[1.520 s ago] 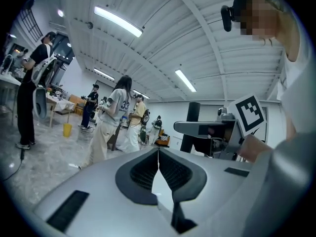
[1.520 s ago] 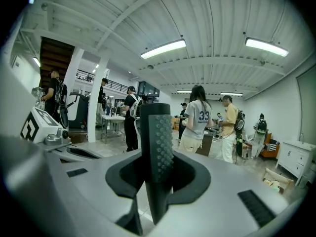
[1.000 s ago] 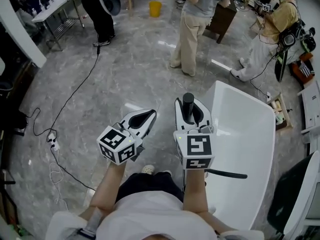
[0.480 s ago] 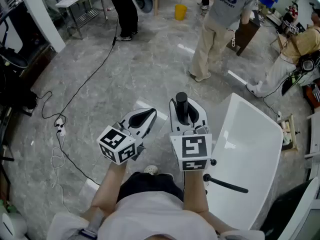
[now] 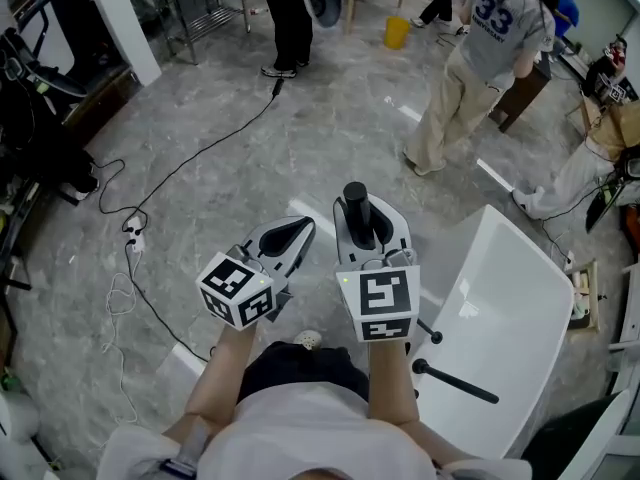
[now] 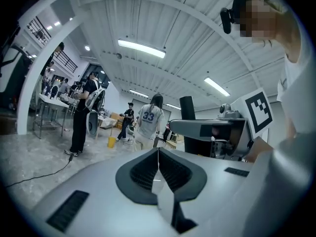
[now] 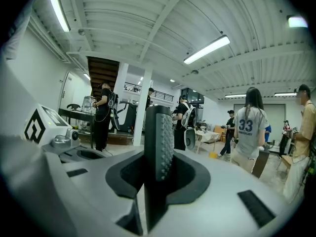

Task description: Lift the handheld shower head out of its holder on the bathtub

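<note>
The right gripper [image 5: 366, 220] clamps the black handheld shower head [image 5: 355, 204] upright, just left of the white bathtub [image 5: 520, 298]. The left gripper [image 5: 289, 234] is closed and empty. A bystander's grey shirt [image 5: 497, 16] reads "33".

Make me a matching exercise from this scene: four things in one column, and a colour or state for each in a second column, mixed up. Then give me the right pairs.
Column one
1. left tool
2. right tool
3. bathtub
4. bucket

Column two
A. yellow
B. shut on the black shower head
C. white
D. shut, with nothing between its jaws

Right pairs: 1-D, 2-B, 3-C, 4-A
</note>
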